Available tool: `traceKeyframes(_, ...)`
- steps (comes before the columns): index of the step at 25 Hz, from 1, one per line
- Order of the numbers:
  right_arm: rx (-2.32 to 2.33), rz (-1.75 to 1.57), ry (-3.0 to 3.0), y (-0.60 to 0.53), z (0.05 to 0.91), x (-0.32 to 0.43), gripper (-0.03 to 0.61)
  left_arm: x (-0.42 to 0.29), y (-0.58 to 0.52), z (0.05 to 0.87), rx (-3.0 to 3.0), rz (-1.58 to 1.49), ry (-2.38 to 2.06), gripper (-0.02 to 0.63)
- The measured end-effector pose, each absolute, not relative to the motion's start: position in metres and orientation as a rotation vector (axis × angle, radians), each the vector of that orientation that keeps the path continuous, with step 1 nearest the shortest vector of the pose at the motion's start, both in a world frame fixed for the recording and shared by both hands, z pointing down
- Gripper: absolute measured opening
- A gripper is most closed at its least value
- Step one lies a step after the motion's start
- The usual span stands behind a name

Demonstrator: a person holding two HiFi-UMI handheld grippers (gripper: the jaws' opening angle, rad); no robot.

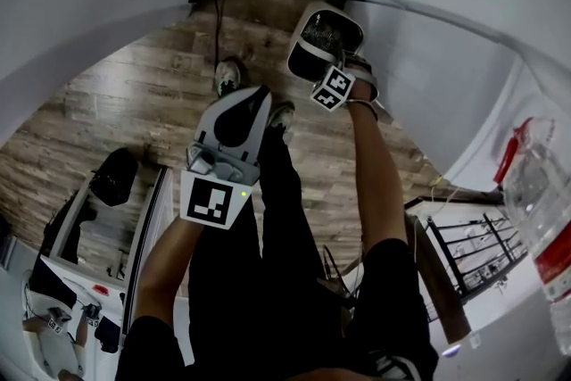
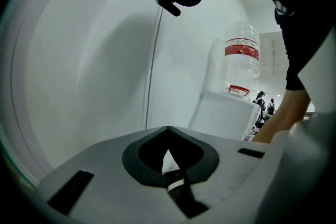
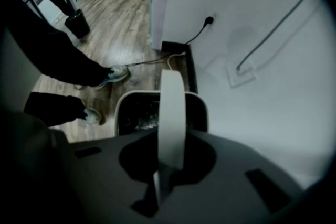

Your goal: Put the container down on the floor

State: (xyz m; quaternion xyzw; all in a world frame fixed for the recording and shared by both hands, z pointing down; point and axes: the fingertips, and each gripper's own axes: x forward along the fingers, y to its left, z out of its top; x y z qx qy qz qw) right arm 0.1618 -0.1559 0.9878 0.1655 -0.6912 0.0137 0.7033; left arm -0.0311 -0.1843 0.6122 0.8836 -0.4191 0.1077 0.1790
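Observation:
The container point(image 1: 310, 58) is a white bin with a dark inside and a white strap handle point(image 3: 172, 107). It hangs under my right gripper point(image 1: 343, 69), close to the white wall. In the right gripper view the bin's rim point(image 3: 122, 105) lies straight below, and my right gripper point(image 3: 168, 139) is shut on the handle. The bin's bottom is hidden, so I cannot tell whether it touches the wooden floor point(image 1: 134, 94). My left gripper point(image 1: 260, 94) is held in front of the person's legs, apart from the bin. In its own view the left gripper point(image 2: 168, 128) is shut on nothing.
The person's two shoes point(image 1: 228, 76) point(image 1: 281, 113) stand just left of the bin. A black cable runs from a wall socket point(image 3: 209, 21) along the baseboard behind it. A water bottle point(image 1: 538, 192) stands at the right, a metal rack point(image 1: 473, 250) below it. A small black bin point(image 3: 77, 23) stands farther off.

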Motion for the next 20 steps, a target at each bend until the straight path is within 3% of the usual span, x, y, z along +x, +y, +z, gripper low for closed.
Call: traceKeyframes(20, 0.343, 0.011, -1.472, -0.182, 1.036, 0.178, 0.034, -0.034, -0.198, 0.635, 2.468, 0.245, -1.224, 0.029)
